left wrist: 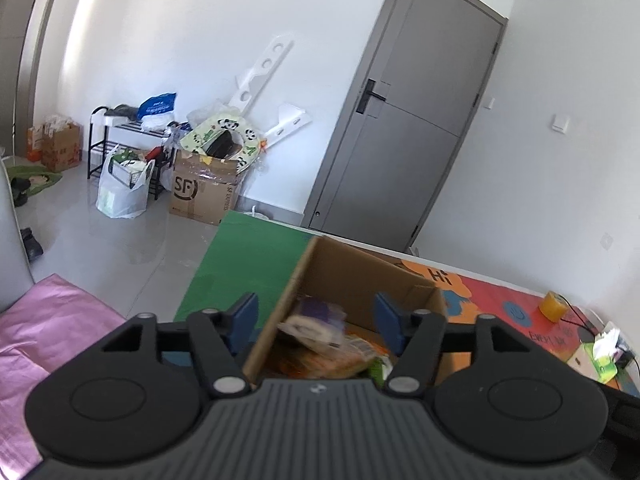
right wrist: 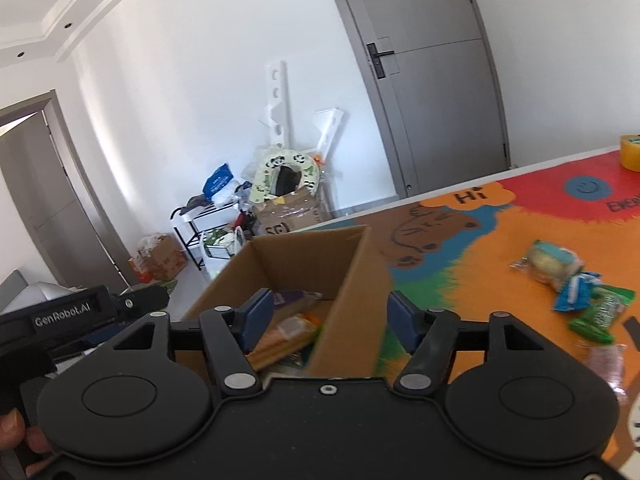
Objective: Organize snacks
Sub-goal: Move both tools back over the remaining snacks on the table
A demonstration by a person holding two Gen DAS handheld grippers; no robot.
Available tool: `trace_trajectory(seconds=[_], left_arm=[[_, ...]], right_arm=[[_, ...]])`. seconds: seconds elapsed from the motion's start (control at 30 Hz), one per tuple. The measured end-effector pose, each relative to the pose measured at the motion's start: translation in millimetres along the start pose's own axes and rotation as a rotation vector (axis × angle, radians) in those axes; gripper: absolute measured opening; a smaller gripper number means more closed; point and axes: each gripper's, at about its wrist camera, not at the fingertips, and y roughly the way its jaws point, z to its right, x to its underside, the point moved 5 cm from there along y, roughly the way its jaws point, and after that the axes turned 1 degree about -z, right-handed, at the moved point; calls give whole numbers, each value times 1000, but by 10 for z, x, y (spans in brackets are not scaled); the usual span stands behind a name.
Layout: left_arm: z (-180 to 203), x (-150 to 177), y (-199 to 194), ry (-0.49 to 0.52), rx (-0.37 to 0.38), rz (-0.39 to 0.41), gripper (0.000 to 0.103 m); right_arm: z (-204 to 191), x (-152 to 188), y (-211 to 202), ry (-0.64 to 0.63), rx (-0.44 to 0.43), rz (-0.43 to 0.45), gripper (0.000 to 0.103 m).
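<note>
Both tools were spread wide and held nothing. The left tool (left wrist: 316,322) hovered over the cardboard box (left wrist: 360,276), which stood on the table (right wrist: 500,240) and held several snack packets (left wrist: 320,332), blurred in both views. The right tool (right wrist: 330,320) straddled the box's right wall.

The table carried a bright mat (right wrist: 480,248) printed orange, red, blue and green. More loose snacks (right wrist: 576,280) lay on it at 3 o'clock of the box in the right wrist view. A yellow tape roll (right wrist: 630,152) sat toward the far edge at 2 o'clock.

Beyond the table stood a white wall and a grey door (left wrist: 420,120). At 11 o'clock in the left wrist view, a black rack (left wrist: 120,136), bags and an "SF" carton (left wrist: 204,192) were clustered on the grey tiled floor (left wrist: 120,240).
</note>
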Motion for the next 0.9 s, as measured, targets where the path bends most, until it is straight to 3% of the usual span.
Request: trace_trajectory(seconds=[0.07, 0.27, 0.47, 0.9], left_arm=[[89, 45, -7, 19, 4, -6, 73], [301, 127, -14, 57, 8, -18, 80], [574, 220, -62, 99, 29, -18, 84], [1076, 456, -158, 165, 84, -32, 85]], right_arm=[[63, 8, -49, 8, 7, 2, 70], [324, 16, -257, 34, 44, 30, 90], [561, 28, -466, 40, 83, 61, 103], [1078, 129, -865, 90, 163, 87, 103]])
